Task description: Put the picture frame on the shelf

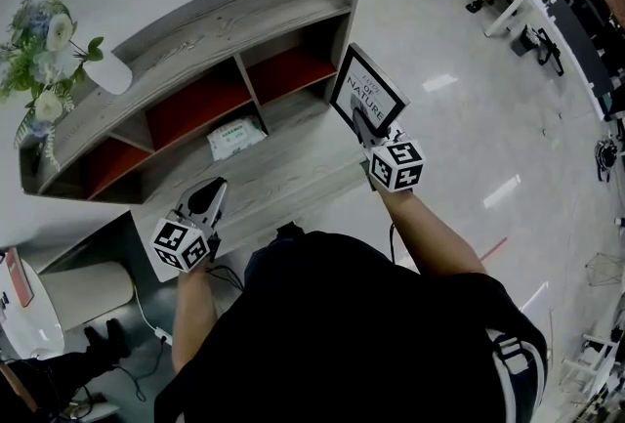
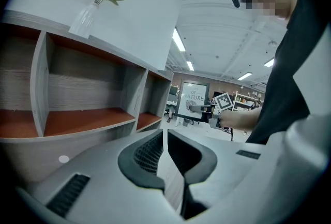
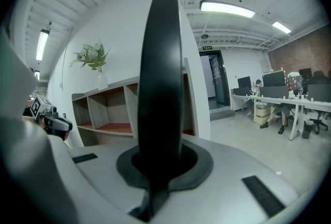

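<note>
Person (image 1: 361, 333): black top, nearest the camera, one forearm reaching out to each gripper.
Left gripper (image 1: 212, 189): near left, over the front ledge of the shelf (image 1: 244, 11). Its jaws are together with nothing between them, and it points at the open compartments.
Right gripper (image 1: 362, 121): right of and a little farther than the left one. Its jaws are clamped almost together on the frame's near edge.
Frame (image 1: 366, 85): black border with a white printed sheet. It stands up out of the right gripper's jaws on their far side, with its print turned toward the person and the left gripper. In the right gripper view only its thin dark edge shows, rising straight from between the pads.
Frame's place: in the air just off the shelf's right end, beside the rightmost compartment, not resting on any board.
Packet (image 1: 236, 136): white, lying flat on the lower board in front of the middle compartments, between the two grippers and well apart from the frame.
Shelf: grey wood with red compartment floors, against a white wall, running from near left to far right.
Flowers (image 1: 44, 40): white blooms and green leaves in a clear vase on the shelf top, at its left end.
Desks (image 1: 547, 1): far right across a glossy floor, with seated people.
</note>
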Available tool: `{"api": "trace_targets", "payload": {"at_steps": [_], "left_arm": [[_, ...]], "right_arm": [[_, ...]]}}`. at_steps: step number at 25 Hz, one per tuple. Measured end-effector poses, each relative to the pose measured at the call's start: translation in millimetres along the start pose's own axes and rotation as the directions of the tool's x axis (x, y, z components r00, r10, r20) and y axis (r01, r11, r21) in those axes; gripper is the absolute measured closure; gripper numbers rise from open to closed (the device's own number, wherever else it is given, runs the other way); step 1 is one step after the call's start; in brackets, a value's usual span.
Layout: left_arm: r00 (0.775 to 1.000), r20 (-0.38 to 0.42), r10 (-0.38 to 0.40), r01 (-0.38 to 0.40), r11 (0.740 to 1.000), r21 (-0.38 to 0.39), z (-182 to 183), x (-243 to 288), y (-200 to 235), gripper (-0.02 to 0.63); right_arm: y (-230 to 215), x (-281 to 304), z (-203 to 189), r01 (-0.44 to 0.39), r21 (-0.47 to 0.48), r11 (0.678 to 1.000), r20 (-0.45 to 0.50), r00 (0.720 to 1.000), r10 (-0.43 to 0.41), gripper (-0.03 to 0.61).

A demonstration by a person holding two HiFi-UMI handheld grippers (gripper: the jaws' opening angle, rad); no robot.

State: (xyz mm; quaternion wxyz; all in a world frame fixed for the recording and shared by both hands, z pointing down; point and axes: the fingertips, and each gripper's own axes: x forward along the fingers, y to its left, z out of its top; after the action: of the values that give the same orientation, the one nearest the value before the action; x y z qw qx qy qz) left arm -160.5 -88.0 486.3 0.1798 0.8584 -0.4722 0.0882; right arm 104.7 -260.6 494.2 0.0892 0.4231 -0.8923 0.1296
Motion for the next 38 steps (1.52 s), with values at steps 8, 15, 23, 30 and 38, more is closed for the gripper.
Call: {"api": "trace_targets", "payload": {"at_steps": [8,15,23,30,38], "left_arm": [[1.0,-0.004,-0.015,0.015,1.0,-0.003,3,9,16,0.583],[1.0,-0.013,-0.015,0.015,1.0,-0.009,4,11,33,0.584],[1.0,-0.02,-0.009,0.009,1.0,-0.012,4,10,48,0.584],[0.999,-0.031,-0.011,0.01,1.0,-0.017,1,10,60,0.584],[0.999,-0.039,-0.004,0.003,1.0,-0.024,1,8,73,0.584]], "right_arm": [[-6,20,2,0.024,0.0,1.0,-0.004,1.0,-0.024,0.555],[-11,41,-3,0.041,0.013,0.999,-0.014,0.999,-0.041,0.555],[-13,59,-6,0.056,0.012,0.998,-0.022,0.998,-0.055,0.555],[-15,75,-9,0.067,0.015,0.998,-0.031,0.997,-0.066,0.555],[-20,93,-8,0.087,0.019,0.996,-0.026,0.996,-0.086,0.555]]}}
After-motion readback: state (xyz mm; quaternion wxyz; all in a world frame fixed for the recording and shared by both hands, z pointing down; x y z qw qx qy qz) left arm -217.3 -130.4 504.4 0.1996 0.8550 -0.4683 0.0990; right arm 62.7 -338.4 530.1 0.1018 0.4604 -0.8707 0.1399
